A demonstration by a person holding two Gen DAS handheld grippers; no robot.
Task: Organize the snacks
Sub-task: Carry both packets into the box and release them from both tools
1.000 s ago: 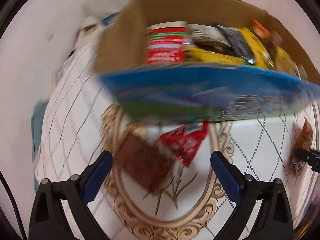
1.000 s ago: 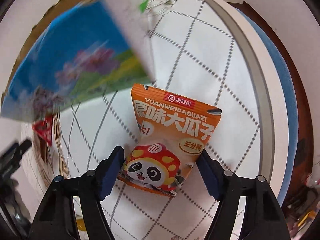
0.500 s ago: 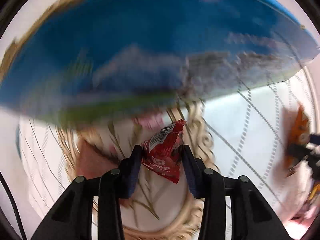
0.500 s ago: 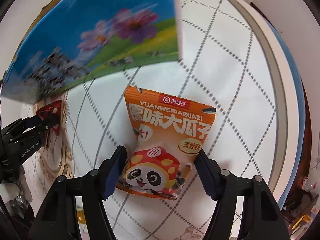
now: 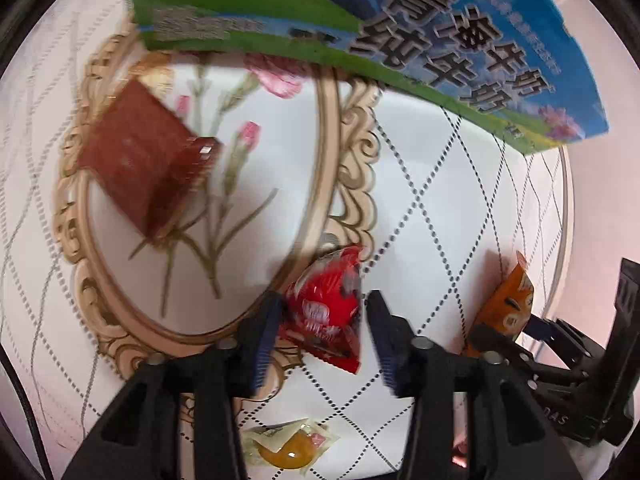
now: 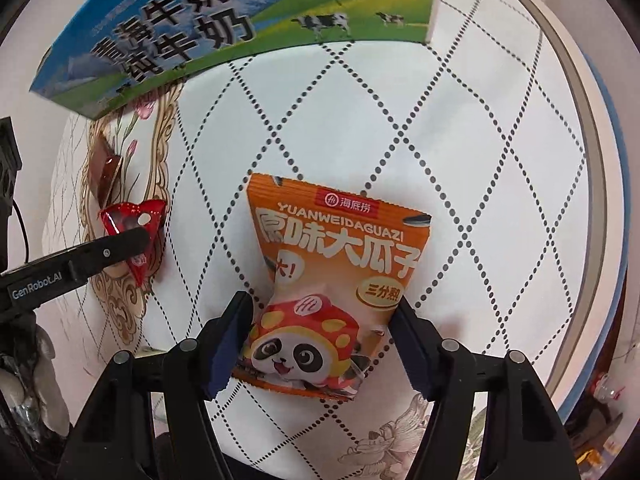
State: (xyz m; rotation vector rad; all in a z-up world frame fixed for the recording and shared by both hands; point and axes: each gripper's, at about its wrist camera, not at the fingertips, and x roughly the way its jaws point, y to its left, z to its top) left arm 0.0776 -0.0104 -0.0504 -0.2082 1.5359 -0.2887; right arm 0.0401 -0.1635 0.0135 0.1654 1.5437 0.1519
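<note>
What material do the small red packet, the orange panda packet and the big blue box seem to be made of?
The small red crinkled packet looks like glossy plastic film or foil: it shows bright glints and sharp creases. The orange panda-printed snack packet seems to be matte printed plastic film, puffed, with a serrated top edge. The big blue printed box looks like printed cardboard: flat stiff panels and a straight corner.

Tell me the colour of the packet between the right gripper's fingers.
Orange packet with a panda print; clearest in the right wrist view.

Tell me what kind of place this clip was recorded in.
Probably a home dining area: a round table under a quilted floral tablecloth, a printed milk carton box on it, and loose snack packets such as the orange sunflower-seed packet.
</note>
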